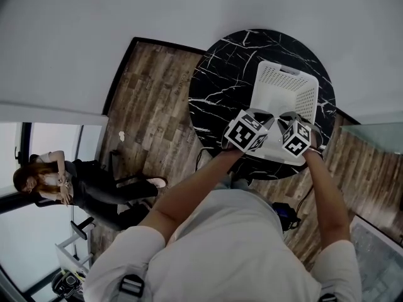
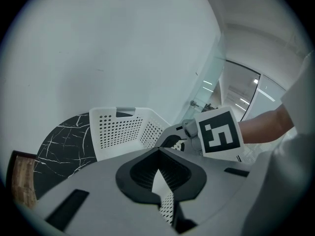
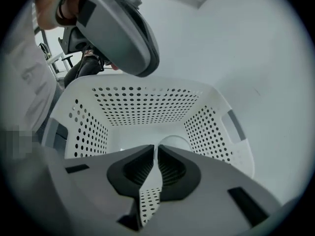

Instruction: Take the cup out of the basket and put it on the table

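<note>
Marbled table (image 1: 220, 80) holds basket (image 1: 277, 80); cup (image 3: 173, 142) inside, its axis unclear.

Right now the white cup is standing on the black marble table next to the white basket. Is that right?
Not quite. The white cup is not next to the white basket; it is inside it, down at the bottom. The right gripper view shows this. The basket itself does stand on the black marble table.

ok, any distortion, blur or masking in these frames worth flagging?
Both gripper views: heavy fisheye, black vignetted corners. Right gripper view: basket walls bow, white cup barely contrasts with it, mosaic patch at left edge. Head view: sharp, evenly lit, marble table without glare.
</note>
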`<action>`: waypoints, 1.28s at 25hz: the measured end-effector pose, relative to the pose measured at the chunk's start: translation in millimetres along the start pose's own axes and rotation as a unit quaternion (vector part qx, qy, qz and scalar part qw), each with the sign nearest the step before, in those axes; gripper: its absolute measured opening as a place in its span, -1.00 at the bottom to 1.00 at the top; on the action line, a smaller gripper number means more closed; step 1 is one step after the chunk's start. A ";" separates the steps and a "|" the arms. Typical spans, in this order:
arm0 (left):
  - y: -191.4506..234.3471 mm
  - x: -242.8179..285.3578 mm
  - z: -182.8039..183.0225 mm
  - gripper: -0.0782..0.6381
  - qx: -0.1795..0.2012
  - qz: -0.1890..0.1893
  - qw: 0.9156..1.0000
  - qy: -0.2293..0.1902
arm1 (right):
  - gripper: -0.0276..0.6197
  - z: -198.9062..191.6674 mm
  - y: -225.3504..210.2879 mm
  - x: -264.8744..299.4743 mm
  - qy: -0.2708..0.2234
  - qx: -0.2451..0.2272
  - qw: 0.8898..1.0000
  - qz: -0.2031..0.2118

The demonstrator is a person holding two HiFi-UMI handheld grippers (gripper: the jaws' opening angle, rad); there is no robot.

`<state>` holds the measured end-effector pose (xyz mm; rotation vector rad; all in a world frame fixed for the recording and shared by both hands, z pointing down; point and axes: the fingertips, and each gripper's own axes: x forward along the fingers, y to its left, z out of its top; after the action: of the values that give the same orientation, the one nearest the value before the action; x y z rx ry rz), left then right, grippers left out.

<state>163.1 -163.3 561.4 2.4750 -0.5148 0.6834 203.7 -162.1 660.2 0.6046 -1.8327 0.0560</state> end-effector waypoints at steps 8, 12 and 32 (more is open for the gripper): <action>-11.7 -4.4 4.7 -0.77 0.005 -0.004 1.000 -0.008 | -0.82 5.5 0.3 -37.7 -0.011 -0.016 1.000 -0.019; -17.6 -6.3 6.5 -0.77 0.008 -0.007 1.000 -0.012 | -0.82 11.6 3.2 -53.9 -0.017 -0.023 0.999 -0.018; -23.3 -24.2 14.8 -0.77 0.015 0.001 0.999 -0.033 | -0.82 46.6 -0.2 -124.4 -0.036 -0.073 0.995 -0.050</action>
<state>160.2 -147.9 528.2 2.5325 -0.5355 0.6175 190.3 -131.0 531.7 0.6017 -1.8538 -0.1675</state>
